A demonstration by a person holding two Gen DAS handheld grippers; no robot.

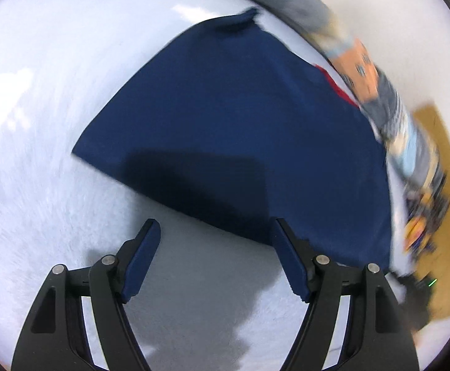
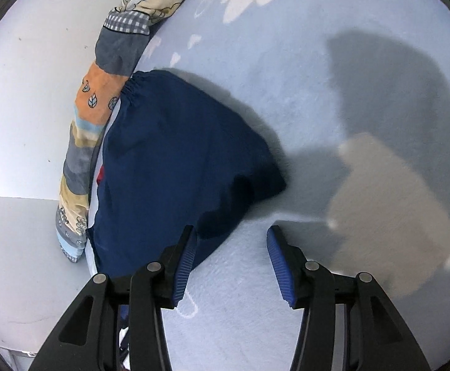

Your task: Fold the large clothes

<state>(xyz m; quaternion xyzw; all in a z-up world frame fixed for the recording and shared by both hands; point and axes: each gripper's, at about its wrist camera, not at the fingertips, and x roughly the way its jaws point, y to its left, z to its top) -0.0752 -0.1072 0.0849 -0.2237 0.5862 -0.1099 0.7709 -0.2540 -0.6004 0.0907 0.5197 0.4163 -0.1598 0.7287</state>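
Two grippers we find empty above the mat: left gripper wide, right gripper half apart. Navy garment lies folded beside the patchwork bumper.

One navy garment, one patchwork bolster

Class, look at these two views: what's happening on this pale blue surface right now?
A person with a handheld two-finger tool in each hand is folding clothes. A dark navy fabric garment lies folded on the pale blue fleecy blanket, beside a long patchwork bolster. Both the left tool and right tool hover open over the garment's near edge, gripping nothing; the right jaws are opening.
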